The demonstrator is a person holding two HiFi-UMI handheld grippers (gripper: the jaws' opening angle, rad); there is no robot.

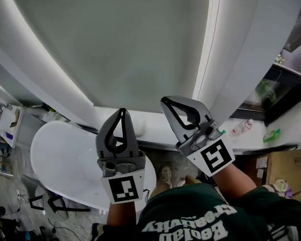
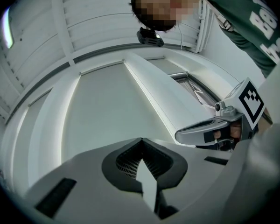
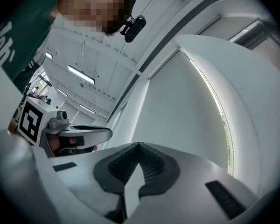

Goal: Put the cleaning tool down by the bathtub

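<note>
The grey two-jaw left tool [image 1: 123,112] and grey two-jaw right tool [image 1: 165,103] are held side by side, tilted upward, jaws together, empty.

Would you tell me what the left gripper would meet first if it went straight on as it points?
The way looks free near the left gripper; the first thing in line seems to be the flat grey panel, though depth is unclear.

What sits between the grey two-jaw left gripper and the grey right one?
Nothing. The head view shows a bare gap between left gripper and right gripper, both shut and empty.
</note>
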